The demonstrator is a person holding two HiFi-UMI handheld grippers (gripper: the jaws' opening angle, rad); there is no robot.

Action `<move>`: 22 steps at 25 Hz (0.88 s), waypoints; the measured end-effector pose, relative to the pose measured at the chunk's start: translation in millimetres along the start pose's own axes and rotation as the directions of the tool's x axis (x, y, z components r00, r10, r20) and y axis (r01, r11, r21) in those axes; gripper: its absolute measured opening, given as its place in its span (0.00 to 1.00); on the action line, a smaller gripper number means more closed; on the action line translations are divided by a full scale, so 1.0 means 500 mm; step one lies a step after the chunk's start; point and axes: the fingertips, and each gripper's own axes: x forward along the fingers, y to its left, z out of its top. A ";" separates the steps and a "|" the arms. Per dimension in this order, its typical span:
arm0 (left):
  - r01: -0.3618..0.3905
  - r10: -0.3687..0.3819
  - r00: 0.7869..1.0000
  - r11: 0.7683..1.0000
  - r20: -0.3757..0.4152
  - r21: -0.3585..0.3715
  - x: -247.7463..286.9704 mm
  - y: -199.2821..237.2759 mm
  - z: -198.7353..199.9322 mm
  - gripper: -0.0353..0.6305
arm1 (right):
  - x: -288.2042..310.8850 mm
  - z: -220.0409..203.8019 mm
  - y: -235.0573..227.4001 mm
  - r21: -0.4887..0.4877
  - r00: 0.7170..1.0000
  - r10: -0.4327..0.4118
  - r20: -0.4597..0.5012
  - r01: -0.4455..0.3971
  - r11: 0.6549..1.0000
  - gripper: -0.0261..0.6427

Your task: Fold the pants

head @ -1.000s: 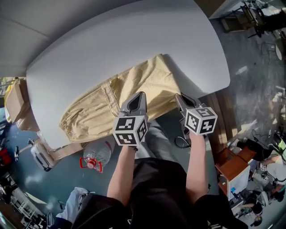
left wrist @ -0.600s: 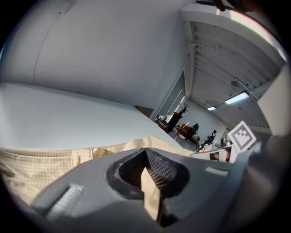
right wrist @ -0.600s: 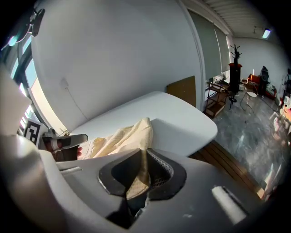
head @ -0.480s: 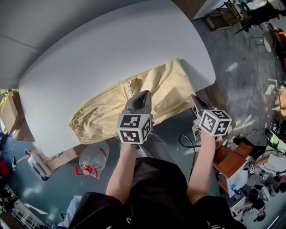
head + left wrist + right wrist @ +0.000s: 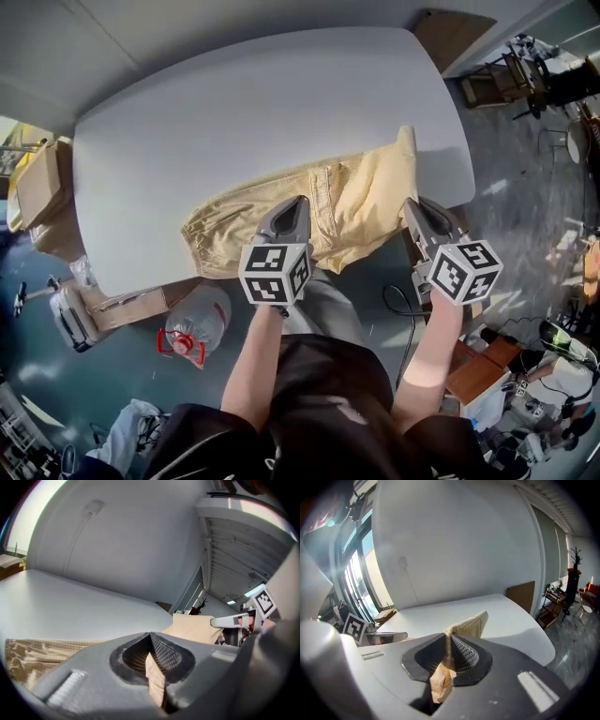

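Lying along the near side of the desk (image 5: 234, 122), the pants (image 5: 281, 220) are tan, and their left end is flat on the white top. Their right end is lifted into a peak near the desk's right edge, and the near hem hangs past the front edge.

The left tongs (image 5: 289, 208) pinch the near hem about halfway along. The left gripper view shows the jaws closed tight on a thin fold of tan cloth. The right tongs (image 5: 419, 211) grip the near right corner. The right gripper view shows those jaws clamped on a bunched fold that rises beyond the tips. Both tongs are raised above the desk edge and point forward and down, with the cloth drawn up between them.

On the floor below the desk's front edge lies a bottle (image 5: 200, 323) with a red cap. A box (image 5: 37, 183) stands at the desk's left end.
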 end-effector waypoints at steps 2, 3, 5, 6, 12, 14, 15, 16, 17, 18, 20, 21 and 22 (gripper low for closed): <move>-0.020 0.020 0.999 1.000 0.033 -0.010 -0.042 0.028 0.015 0.06 | 0.006 0.020 0.056 -0.044 1.000 0.025 0.014 -0.024 0.999 0.10; -0.032 0.033 0.998 0.999 0.052 -0.014 -0.062 0.042 0.023 0.06 | 0.010 0.030 0.082 -0.065 0.999 0.037 0.021 -0.036 0.997 0.10; -0.058 0.059 0.995 0.998 0.084 -0.023 -0.102 0.074 0.037 0.06 | 0.020 0.046 0.135 -0.110 0.998 0.056 0.029 -0.053 0.992 0.10; -0.068 0.070 0.993 0.997 0.096 -0.026 -0.123 0.091 0.042 0.06 | 0.026 0.051 0.162 -0.133 0.998 0.061 0.028 -0.057 0.990 0.10; -0.156 0.161 0.970 0.987 0.182 -0.043 -0.253 0.187 0.082 0.06 | 0.085 0.067 0.329 -0.254 0.992 0.130 -0.003 -0.126 0.959 0.10; -0.190 0.197 0.958 0.980 0.209 -0.055 -0.302 0.218 0.091 0.06 | 0.110 0.061 0.390 -0.287 0.987 0.155 -0.031 -0.158 0.945 0.10; -0.207 0.216 0.951 0.976 0.220 -0.061 -0.327 0.233 0.092 0.06 | 0.123 0.053 0.422 -0.304 0.985 0.165 -0.050 -0.172 0.937 0.10; -0.226 0.236 0.945 0.972 0.228 -0.070 -0.351 0.250 0.092 0.06 | 0.138 0.044 0.453 -0.321 0.982 0.173 -0.072 -0.187 0.928 0.10; -0.245 0.257 0.937 0.966 0.236 -0.079 -0.376 0.266 0.090 0.06 | 0.152 0.034 0.484 -0.339 0.979 0.180 -0.094 -0.202 0.919 0.10; -0.264 0.278 0.930 0.960 0.242 -0.089 -0.399 0.282 0.088 0.06 | 0.167 0.024 0.513 -0.357 0.976 0.186 -0.116 -0.216 0.909 0.10; -0.300 0.319 0.913 0.948 0.255 -0.110 -0.445 0.312 0.084 0.06 | 0.195 0.003 0.570 -0.388 0.967 0.198 -0.158 -0.245 0.888 0.10; -0.318 0.340 0.903 0.940 0.262 -0.123 -0.467 0.327 0.083 0.06 | 0.208 -0.006 0.598 -0.400 0.962 0.208 -0.176 -0.264 0.878 0.10; -0.336 0.362 0.892 0.931 0.269 -0.139 -0.489 0.342 0.082 0.06 | 0.220 -0.015 0.626 -0.411 0.956 0.221 -0.193 -0.283 0.867 0.10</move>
